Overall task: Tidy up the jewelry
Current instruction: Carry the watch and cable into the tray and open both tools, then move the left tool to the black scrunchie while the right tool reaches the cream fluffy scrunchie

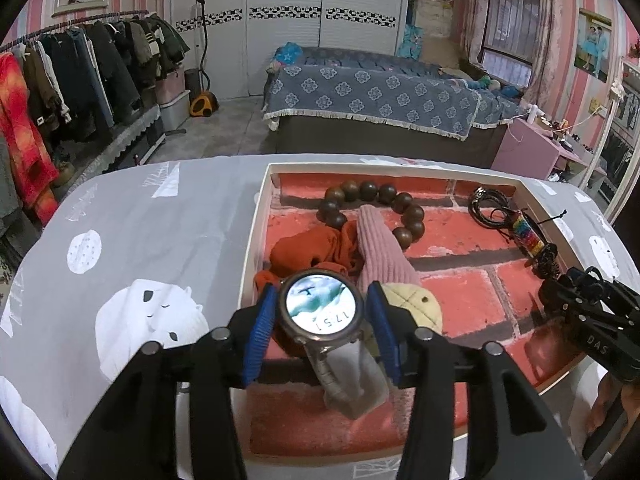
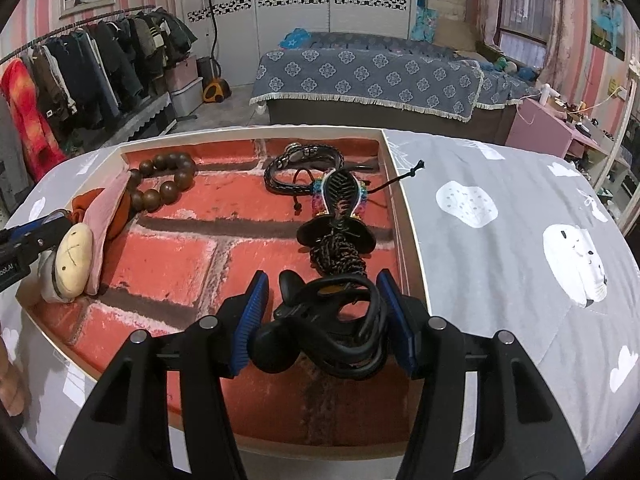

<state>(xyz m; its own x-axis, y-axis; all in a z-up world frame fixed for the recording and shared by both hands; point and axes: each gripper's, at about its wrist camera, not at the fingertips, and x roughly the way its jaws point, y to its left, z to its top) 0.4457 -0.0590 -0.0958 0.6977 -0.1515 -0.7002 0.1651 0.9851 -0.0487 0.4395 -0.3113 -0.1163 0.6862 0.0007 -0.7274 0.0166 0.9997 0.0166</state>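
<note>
The left gripper (image 1: pixel 322 312) has its blue pads on either side of a round-faced wristwatch (image 1: pixel 321 307), with a sliver of space on each side, so the jaws stand half-wide and loose around it. The watch lies at the 7 o'clock corner of a shallow white box (image 1: pixel 256 224) lined with a red-brick print, over an orange scrunchie (image 1: pixel 308 252) and a pink knitted piece (image 1: pixel 380 248). Only the left wrist view shows the watch dial.

The right wrist view shows the right gripper (image 2: pixel 324 320) around a black coiled earpiece with cord (image 2: pixel 332 328), at the box's 5 o'clock edge. The right pad meets the cord and the left is just beside the rounded bud; whether it is gripped I cannot tell.

At 12 o'clock lies a brown bead bracelet (image 1: pixel 372 208). At 2 o'clock sit black braided cords (image 2: pixel 304 164) and a rainbow woven band (image 1: pixel 528 236). The box rests on a grey printed tablecloth (image 2: pixel 500 200).
</note>
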